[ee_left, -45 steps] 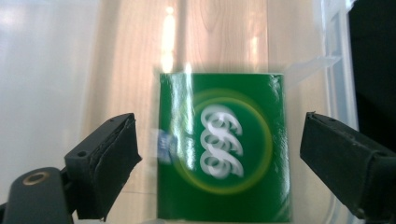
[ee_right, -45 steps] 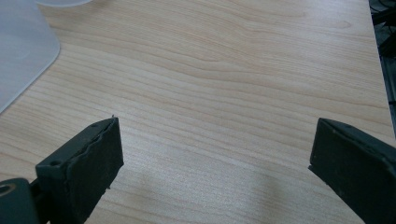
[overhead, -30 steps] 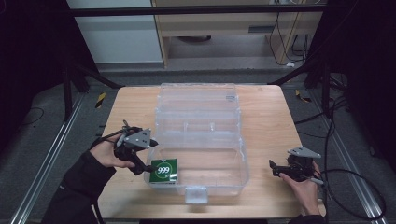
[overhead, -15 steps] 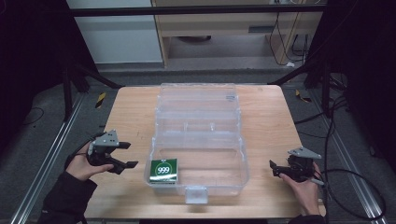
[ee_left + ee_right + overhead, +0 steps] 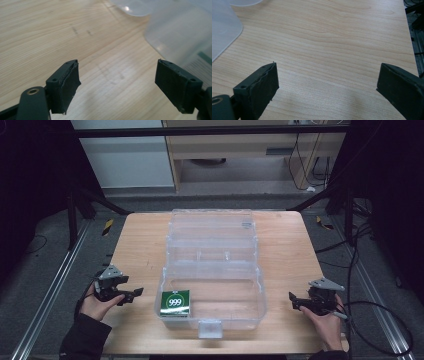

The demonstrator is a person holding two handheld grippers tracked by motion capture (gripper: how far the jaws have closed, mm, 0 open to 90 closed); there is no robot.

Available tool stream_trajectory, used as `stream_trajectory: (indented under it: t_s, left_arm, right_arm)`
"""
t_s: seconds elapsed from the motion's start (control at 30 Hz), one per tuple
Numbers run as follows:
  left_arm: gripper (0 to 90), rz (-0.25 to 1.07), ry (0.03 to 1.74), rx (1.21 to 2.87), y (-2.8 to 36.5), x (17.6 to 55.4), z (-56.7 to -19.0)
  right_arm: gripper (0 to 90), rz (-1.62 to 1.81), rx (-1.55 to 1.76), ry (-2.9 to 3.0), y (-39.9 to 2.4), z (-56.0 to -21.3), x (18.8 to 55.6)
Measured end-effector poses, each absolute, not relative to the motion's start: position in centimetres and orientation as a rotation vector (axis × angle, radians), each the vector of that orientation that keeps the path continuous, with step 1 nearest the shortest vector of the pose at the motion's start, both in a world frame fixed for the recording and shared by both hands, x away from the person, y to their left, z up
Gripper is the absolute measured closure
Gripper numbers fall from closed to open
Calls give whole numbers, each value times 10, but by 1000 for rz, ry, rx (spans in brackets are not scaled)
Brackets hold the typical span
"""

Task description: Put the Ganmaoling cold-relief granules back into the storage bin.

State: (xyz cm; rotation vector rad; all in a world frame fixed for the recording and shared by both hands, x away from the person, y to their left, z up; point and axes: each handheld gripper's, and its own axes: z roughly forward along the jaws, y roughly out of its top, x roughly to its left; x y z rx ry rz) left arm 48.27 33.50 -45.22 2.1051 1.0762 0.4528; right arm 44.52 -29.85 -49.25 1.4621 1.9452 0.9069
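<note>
Worktop (image 5: 135, 245): pale wood, rectangular, fine straight grain. Its whole outline against the dark floor and metal framing is given in the high view; the grain and a few faint scuff marks are resolved in the left tongs' view (image 5: 62, 32) and the right tongs' view (image 5: 332, 37).

Clear plastic case (image 5: 212, 270): transparent, rounded corners, lid laid open toward the far edge, a tier of small divided compartments across the middle, a deep tray nearest the person, a latch tab at the front. It is placed at the worktop's centre. In the left tongs' view a frosted rounded corner of it (image 5: 175, 32) is seen at upper right; in the right tongs' view a curved translucent edge (image 5: 224, 27) is seen at upper left.

Green box (image 5: 175, 302): small, flat, printed "999" in white. It is seen in the high view in the front left corner of the deep tray; through the case wall in the left tongs' view a blurred green edge (image 5: 206, 57) is made out.

Left tongs (image 5: 131, 294) (image 5: 117, 87): black, matte pads, held in a hand left of the case, jaws spread apart, nothing between them.

Right tongs (image 5: 294, 301) (image 5: 327, 92): black, grey three-cornered plate on top, held right of the case, jaws wide apart over bare wood.
</note>
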Motion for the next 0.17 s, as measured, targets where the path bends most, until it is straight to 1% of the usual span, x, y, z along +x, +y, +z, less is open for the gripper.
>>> stream_trajectory:
  t_s: [0.17]
  left_arm:
    - [179,511,1199,2002,348,480,-461]
  right_arm:
    - [30,892,1453,1957,-297,-495,446]
